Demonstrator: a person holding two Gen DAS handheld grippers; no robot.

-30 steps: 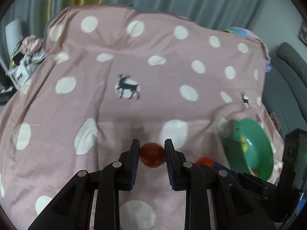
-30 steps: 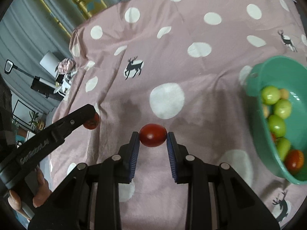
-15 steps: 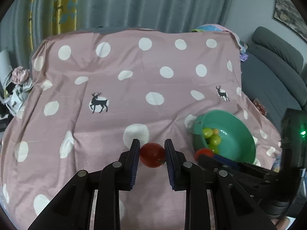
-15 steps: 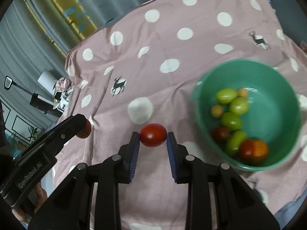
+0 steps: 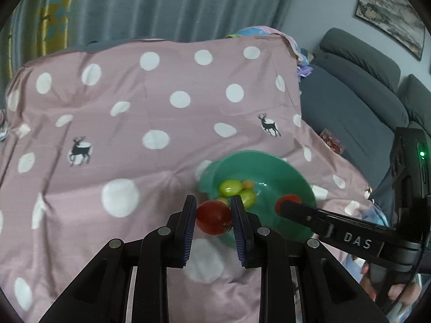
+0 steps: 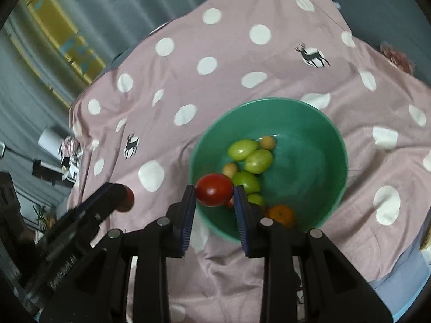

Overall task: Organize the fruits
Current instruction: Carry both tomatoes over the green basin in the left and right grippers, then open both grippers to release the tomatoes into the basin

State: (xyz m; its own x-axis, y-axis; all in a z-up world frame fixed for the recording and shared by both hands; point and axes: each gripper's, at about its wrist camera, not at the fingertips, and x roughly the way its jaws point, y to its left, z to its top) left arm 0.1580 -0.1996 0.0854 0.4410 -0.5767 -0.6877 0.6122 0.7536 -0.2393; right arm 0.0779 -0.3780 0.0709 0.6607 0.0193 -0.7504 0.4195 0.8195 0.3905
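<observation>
The left tool point(image 5: 212, 216) is clenched on a red tomato point(image 5: 214, 217), which sits between its two blue-padded fingers point(image 5: 188, 226) just at the near rim of a green bowl point(image 5: 280, 167). The right tool point(image 6: 214, 197) grips a second red tomato point(image 6: 214, 193) in the same way, held over the near-left edge of the bowl point(image 6: 317, 145), seen here from above. The bowl rests on a pink cloth point(image 5: 129, 123) with white dots and small deer prints, spread over a desk. Inside the bowl lie several green fruits point(image 6: 243, 149), two small yellowish ones point(image 6: 267, 142) and an orange point(image 6: 280, 215) near the front wall; something red shows partly behind the right tool's finger, too hidden to name. From the left wrist camera, the right tool appears at the right as a black arm marked "DAS", its tomato point(image 5: 288, 200) showing at the tip above the bowl. From the right wrist camera, the left tool enters at the lower left with its tomato point(image 6: 126, 197) partly visible. Grey curtains point(image 5: 167, 5) hang behind, and a grey sofa point(image 5: 358, 86) stands to the right.
</observation>
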